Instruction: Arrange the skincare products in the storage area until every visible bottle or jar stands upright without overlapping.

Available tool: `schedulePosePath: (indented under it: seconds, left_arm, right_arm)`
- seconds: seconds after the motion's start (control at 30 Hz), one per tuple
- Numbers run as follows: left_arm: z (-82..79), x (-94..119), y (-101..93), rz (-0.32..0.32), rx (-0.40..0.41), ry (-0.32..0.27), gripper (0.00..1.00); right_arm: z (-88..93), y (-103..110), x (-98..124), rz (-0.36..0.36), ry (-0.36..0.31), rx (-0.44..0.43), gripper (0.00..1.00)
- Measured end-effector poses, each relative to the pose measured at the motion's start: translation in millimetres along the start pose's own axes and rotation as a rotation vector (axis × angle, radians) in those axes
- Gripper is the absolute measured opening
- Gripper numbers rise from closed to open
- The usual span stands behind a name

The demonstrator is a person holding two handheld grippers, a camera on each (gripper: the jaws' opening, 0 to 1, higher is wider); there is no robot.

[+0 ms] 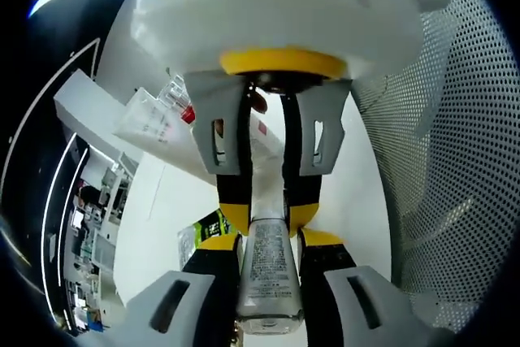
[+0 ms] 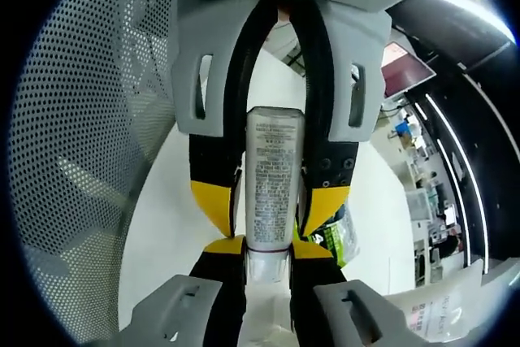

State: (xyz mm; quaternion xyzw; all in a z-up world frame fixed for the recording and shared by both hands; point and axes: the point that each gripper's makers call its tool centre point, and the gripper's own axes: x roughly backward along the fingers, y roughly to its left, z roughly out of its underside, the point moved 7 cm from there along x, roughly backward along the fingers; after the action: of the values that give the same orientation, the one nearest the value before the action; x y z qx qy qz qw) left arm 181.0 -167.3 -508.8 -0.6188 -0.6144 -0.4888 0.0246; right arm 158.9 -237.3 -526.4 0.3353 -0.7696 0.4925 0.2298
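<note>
A clear bottle point(image 1: 268, 274) with small printed text on its label hangs in the air between my two grippers, which face each other. In the left gripper view my left gripper point(image 1: 270, 243) is shut on the bottle's wide body, while my right gripper point(image 1: 268, 215) comes down from above and pinches the far end. In the right gripper view the same bottle point(image 2: 273, 168) runs straight up the middle. There my right gripper point(image 2: 268, 251) is shut on its narrow cap end, and the left gripper point(image 2: 272, 213) clamps the body from above.
A white perforated mesh wall point(image 1: 455, 160) point(image 2: 81, 160) curves along one side. A white tube with red print point(image 1: 150, 123) and a green packet point(image 1: 203, 232) point(image 2: 337, 237) lie on the white surface point(image 1: 162, 217). Another white tube point(image 2: 439, 310) sits nearby.
</note>
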Motion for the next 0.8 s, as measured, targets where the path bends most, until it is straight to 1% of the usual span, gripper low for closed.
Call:
schedulePosePath:
  seconds: [0.1,0.27,0.33,0.4,0.5,0.57,0.67,0.8]
  left_arm:
    - [-0.7,1,1.3,-0.007,0.007,-0.007,0.27]
    - [-1.4,2,2.4,-0.008,0.020,-0.029,0.27]
    - [-2.6,3,3.2,-0.012,0.027,-0.042,0.27]
    - [-3.5,3,3.4,-0.014,0.033,-0.051,0.27]
    - [-2.2,2,1.7,-0.003,0.025,-0.044,0.27]
    - [-0.7,2,2.0,-0.004,0.031,-0.038,0.27]
    - [1.6,3,4.0,-0.013,0.037,-0.032,0.27]
    - [0.4,4,5.9,-0.025,0.049,-0.040,0.27]
  right_arm:
    - [0.1,-1,0,0.011,-0.007,0.017,0.11]
    - [0.3,-2,0,0.009,-0.009,0.022,0.11]
    - [1.2,-2,0,0.011,-0.004,0.026,0.11]
    - [5.8,-2,0,0.006,0.025,0.033,0.10]
    - [9.8,-2,0,0.007,0.037,0.031,0.06]
    - [11.2,-2,0,0.001,0.041,0.018,0.07]
    - [12.1,-1,-1,-0.004,0.049,0.021,0.06]
    - [12.4,0,-1,-0.015,0.052,0.014,0.06]
